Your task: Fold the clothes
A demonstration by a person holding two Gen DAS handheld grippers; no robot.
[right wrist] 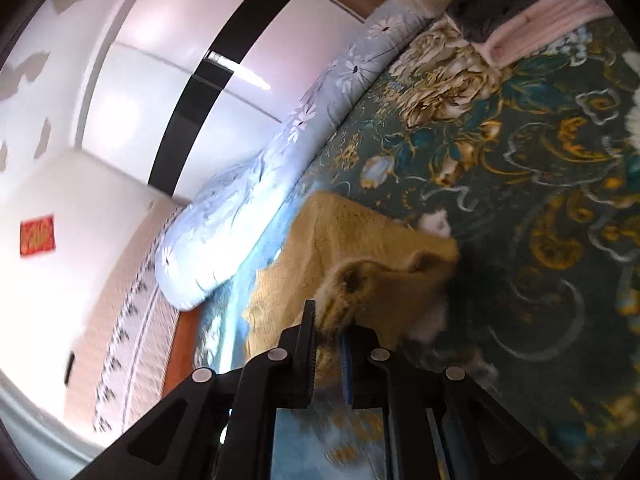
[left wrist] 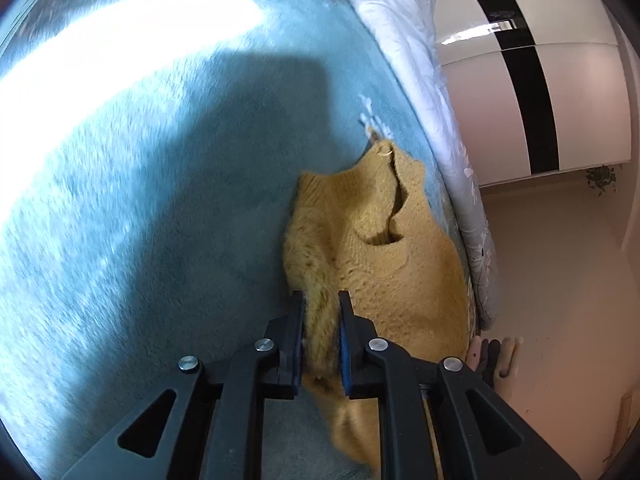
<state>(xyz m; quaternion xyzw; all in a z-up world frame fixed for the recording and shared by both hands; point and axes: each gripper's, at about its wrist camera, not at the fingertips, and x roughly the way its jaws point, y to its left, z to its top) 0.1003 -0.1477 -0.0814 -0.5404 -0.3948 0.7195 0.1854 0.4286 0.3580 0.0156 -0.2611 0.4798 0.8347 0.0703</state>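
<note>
left claw: my left claw (left wrist: 321,300) is pinching a bunched fold of the sweater (left wrist: 384,248), with knit filling the gap between both fingers and a tail of fabric hanging down under them.
right claw: my right claw (right wrist: 329,322) is pinching another edge of the sweater (right wrist: 360,248); fuzzy yellow knit is squeezed between the fingers and rises just ahead of them.
sweater: mustard yellow, knitted, partly lying on the bed and partly lifted at my two grips. in the left view the neck opening faces up and the body spreads toward the bed's right edge. in the right view a flat part lies behind a raised, rolled fold.
blanket: a teal plush blanket (left wrist: 160,200) covers the bed under the sweater; in the right view it shows a gold and white flower pattern (right wrist: 520,160).
quilt: a pale blue flowered quilt (right wrist: 256,208) lies rolled along the bed's edge, just beside the sweater; it is also seen in the left view (left wrist: 416,60).
stack: folded grey and pink clothes (right wrist: 532,12) sit at the far end of the bed, well apart from the sweater.
wardrobe: white glossy doors with a black stripe (left wrist: 528,80) stand beyond the bed.
blur: both views are smeared, so fine detail is hard to tell.
</note>
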